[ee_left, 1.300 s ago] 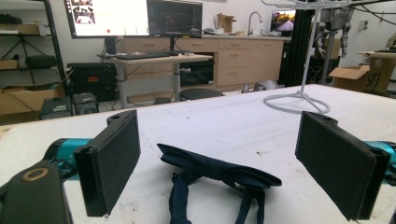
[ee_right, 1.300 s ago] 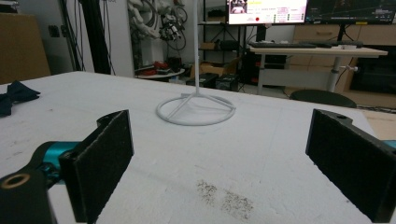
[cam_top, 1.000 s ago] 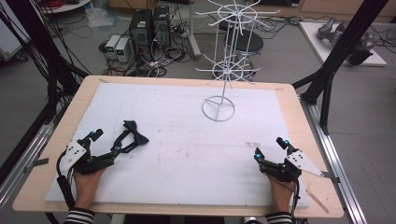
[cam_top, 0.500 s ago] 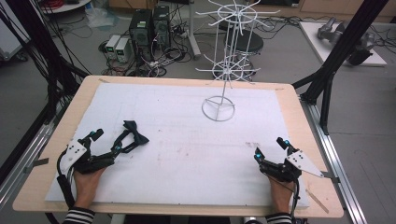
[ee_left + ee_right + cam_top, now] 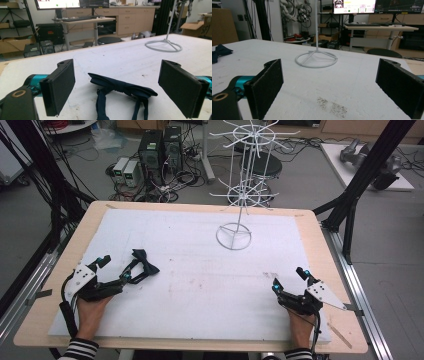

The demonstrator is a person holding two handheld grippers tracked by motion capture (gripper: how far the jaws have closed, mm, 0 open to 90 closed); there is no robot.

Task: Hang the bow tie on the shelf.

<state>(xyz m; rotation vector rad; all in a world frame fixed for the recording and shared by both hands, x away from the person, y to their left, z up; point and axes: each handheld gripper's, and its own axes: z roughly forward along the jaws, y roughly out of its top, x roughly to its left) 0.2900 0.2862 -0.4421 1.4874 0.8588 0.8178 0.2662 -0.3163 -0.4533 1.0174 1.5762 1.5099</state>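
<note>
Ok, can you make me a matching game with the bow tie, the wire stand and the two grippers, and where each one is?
Things:
1. bow tie
2. wire stand
3. left gripper
4. right gripper

Places or states:
A. far middle of the table, white ring base
B. open, near right side, nothing between its jaws
C. lying flat near the left side, dark blue
D. open, jaws on either side of the bow tie

Pairs: 1-C, 2-A, 3-D, 4-B

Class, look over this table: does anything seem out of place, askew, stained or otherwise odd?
Only a dark speckled smudge on the white foam board, near the right gripper. The dark navy bow tie lies flat; the white wire rack stands upright.
</note>
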